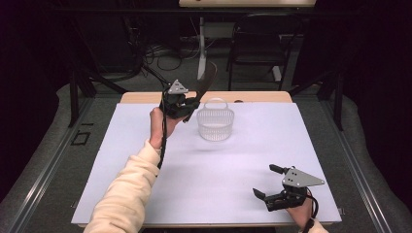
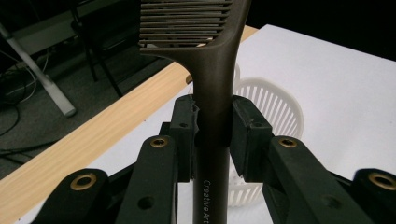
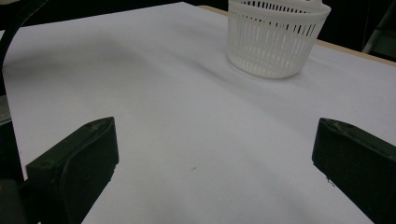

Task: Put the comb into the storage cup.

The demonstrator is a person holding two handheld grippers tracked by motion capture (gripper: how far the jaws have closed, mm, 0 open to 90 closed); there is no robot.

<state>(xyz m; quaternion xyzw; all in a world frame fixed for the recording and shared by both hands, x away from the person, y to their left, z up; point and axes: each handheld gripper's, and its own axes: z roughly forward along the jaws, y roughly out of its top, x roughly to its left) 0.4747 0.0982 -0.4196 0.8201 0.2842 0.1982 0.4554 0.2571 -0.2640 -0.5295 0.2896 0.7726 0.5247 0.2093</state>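
High view: comb clamped just left of the basket

Left gripper [image 1: 187, 104] was raised just left of the white basket [image 1: 215, 125], jaws pinching the handle of a dark comb [image 1: 206, 77]; teeth end stood up above the basket's left rim. In the left gripper view the comb [image 2: 212, 116] sat squeezed between both pads. Right gripper [image 1: 268, 182] rested well apart from the basket, near side, jaws spread, nothing between them.

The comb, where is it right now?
In the high view the comb is held up off the table in the left tool, at the far left, just beside and above the white basket.
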